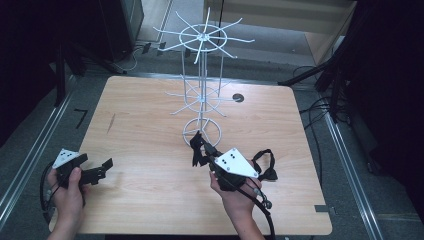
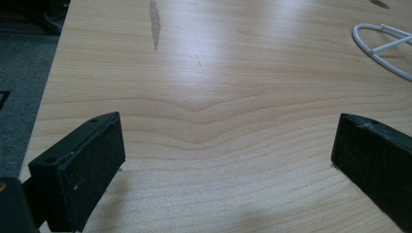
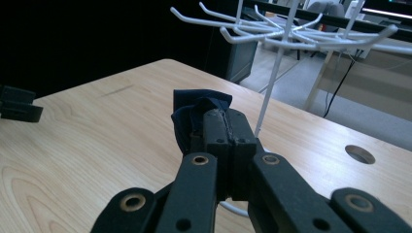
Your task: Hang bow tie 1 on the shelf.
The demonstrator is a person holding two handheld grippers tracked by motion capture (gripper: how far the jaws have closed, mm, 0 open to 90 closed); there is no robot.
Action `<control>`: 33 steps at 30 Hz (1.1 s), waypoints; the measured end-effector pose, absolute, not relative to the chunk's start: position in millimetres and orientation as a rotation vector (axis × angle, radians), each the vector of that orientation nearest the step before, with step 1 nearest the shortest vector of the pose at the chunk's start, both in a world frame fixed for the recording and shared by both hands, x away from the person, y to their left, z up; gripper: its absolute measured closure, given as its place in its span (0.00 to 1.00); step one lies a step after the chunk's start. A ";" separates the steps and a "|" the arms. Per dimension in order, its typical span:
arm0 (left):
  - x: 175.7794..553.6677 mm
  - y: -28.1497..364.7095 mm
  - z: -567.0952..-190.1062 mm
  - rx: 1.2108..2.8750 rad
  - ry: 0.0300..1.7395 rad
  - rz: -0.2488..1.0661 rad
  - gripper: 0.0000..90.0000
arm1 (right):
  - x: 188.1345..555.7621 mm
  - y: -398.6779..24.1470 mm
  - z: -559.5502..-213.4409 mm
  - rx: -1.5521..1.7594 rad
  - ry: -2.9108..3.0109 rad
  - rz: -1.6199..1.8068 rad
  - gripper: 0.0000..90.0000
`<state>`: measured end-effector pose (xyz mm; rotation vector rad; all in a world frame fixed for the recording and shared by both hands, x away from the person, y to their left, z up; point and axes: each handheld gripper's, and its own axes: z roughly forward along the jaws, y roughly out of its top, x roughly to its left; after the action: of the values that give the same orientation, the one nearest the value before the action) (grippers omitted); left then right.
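Two claws work this table, each held in a hand. At the left, the left claw [image 1: 102,167] rests low near the table's [image 1: 150,200] front left corner, jaws spread wide with nothing but bare wood between them, probably waiting its turn. Further right, the right claw [image 3: 224,127] is clamped tight on a dark strap [image 3: 192,116], lifted off the wood, likely for hanging. Beyond its tip stands the white wire rack [image 3: 272,34], hooks free overhead, with open tabletop on either side.
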<state>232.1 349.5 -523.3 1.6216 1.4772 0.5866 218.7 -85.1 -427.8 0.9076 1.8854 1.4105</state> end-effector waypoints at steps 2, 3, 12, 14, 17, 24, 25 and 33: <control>232.1 349.5 -523.3 1.621 1.477 0.587 0.00 | 219.2 -84.4 -426.9 0.900 1.884 1.412 1.00; 232.1 349.5 -523.4 1.621 1.477 0.587 0.00 | 219.6 -83.3 -425.5 0.896 1.882 1.414 1.00; 232.2 349.2 -523.4 1.620 1.478 0.589 0.00 | 222.1 -79.3 -411.8 0.874 1.865 1.437 1.00; 232.1 349.4 -523.4 1.624 1.477 0.590 0.00 | 221.9 -78.6 -410.6 0.877 1.865 1.439 1.00; 232.1 349.5 -523.3 1.625 1.477 0.588 0.00 | 223.3 -76.8 -406.2 0.870 1.860 1.445 1.00; 232.1 349.5 -523.3 1.625 1.477 0.587 0.00 | 225.3 -74.4 -399.3 0.863 1.855 1.457 1.00; 232.2 349.5 -523.4 1.624 1.477 0.589 0.00 | 225.3 -74.4 -399.3 0.863 1.855 1.457 1.00; 232.1 349.5 -523.3 1.625 1.477 0.588 0.00 | 227.2 -74.6 -393.6 0.866 1.844 1.468 1.00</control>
<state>232.1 349.5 -523.3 1.6247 1.4766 0.5879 227.2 -74.6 -393.6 0.8664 1.8444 1.4681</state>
